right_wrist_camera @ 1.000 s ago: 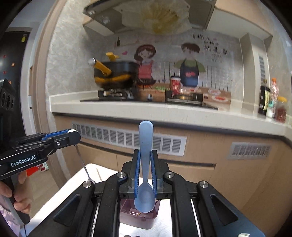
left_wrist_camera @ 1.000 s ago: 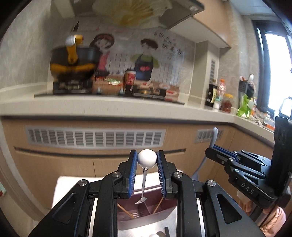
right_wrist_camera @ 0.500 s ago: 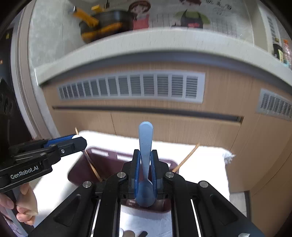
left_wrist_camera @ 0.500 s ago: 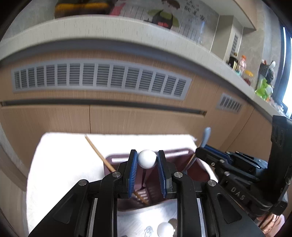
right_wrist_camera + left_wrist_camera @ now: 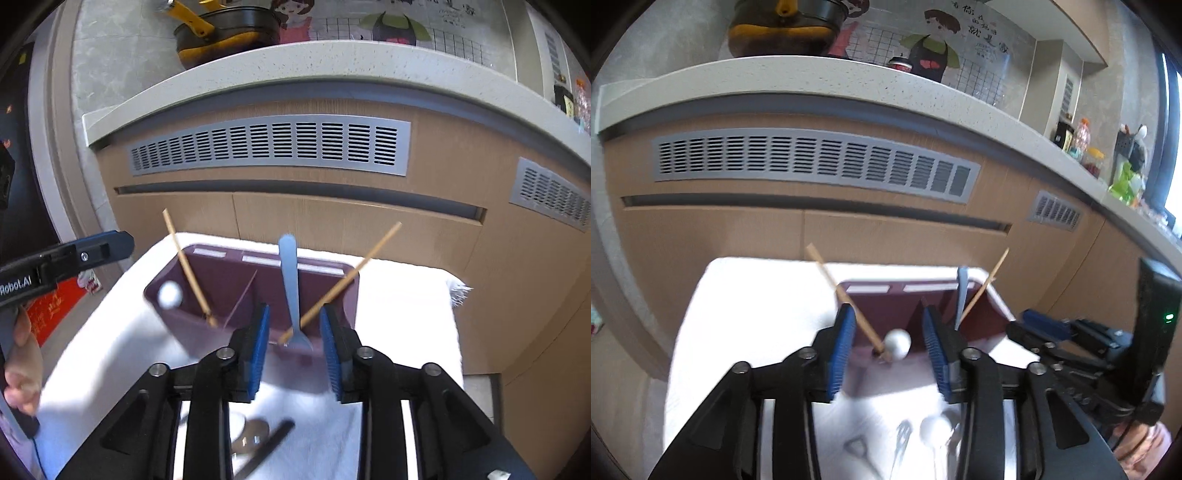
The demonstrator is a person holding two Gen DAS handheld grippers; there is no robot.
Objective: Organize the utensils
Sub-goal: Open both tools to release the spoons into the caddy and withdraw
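The left hand-held gripper (image 5: 888, 345) has its blue-padded jaws spread wide and grips nothing. Between them, inside the dark maroon plastic utensil caddy (image 5: 905, 295), sits the white ball-topped metal spoon (image 5: 897, 342), touching neither pad; it rests in the caddy's left compartment beside a slanting wooden chopstick (image 5: 846, 299).

The right hand-held gripper (image 5: 293, 347) is likewise wide open and holds nothing. The pale blue plastic spoon (image 5: 290, 280) stands nearly upright in the caddy's right compartment, its lower end between the two pads and clear of both. A second wooden chopstick (image 5: 343, 280) leans out over the caddy's right rim, crossing in front of the blue spoon.

The caddy stands on a white towel (image 5: 402, 306) covering the bench. On the towel nearer than the caddy, under the left gripper's frame, lie a metal fork (image 5: 901, 441) and another white ball-topped utensil (image 5: 934, 430), both blurred.
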